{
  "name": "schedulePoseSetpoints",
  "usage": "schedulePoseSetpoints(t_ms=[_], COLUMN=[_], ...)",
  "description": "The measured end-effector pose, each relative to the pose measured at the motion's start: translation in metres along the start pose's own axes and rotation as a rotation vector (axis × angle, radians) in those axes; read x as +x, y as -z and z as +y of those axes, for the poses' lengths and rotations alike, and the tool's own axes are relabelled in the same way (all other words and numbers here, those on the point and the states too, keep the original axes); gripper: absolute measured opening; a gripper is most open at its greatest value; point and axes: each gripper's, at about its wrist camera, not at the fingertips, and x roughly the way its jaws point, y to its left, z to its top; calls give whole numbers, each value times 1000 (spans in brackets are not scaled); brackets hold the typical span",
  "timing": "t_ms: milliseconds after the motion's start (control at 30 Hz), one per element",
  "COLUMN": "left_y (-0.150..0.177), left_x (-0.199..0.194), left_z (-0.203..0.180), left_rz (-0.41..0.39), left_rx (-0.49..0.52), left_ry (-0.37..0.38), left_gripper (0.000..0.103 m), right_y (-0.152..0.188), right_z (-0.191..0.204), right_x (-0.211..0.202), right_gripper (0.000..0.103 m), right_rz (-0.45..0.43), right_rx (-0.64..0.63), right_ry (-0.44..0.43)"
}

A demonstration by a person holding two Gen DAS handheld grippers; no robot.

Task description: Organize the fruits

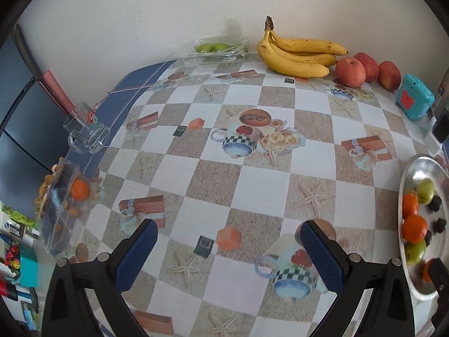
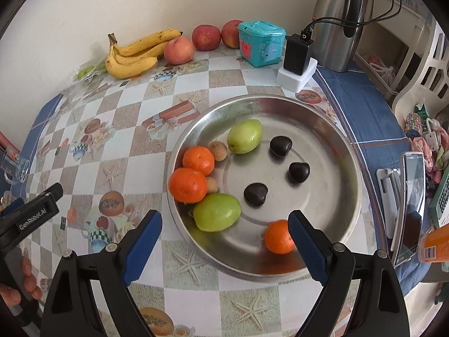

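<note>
I hold a claw in each hand above a worktop covered in a checked cloth printed with starfish, teacups and gift boxes. My left claw is spread wide with nothing between its blue pads, hovering over bare cloth. My right claw is also spread wide and empty, poised over the near rim of a round metal dish. Inside the dish lie three oranges: two touching at the left side and one near the front, just beside my right claw's right finger. Two green fruits sit in the dish as well, one toward the back and one at the front left, with two small brown fruits tucked beside the oranges and three dark, heart-shaped fruits spread across the middle. Against the far wall rest a bunch of bananas and three red apples, close together. Left of the bananas, a clear plastic pack holds more green fruits. At the worktop's left edge another clear pack contains one orange, near a glass mug lying on its side. A teal box and a steel flask stand at the right
</note>
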Motion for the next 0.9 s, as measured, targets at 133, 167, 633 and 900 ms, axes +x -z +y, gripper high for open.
schedulePoseSetpoints(t_ms=[133,167,633,900], left_y=[8,9,21,25], left_x=[-3,-4,-29,-35], left_z=[8,11,32,29], left_rz=[45,51,65,68], left_rx=[11,2,-38,-22], left_ry=[29,39,166,194], left_gripper=[103,103,103,103], right_y=[8,10,26,24], right_z=[2,3,6,10], right_x=[-5,-7,-37,-41], right_gripper=[91,91,91,91], right_rz=[-7,-10,-94,-111], right_rx=[-10,-12,-31,-40], right_ry=[6,8,20,31])
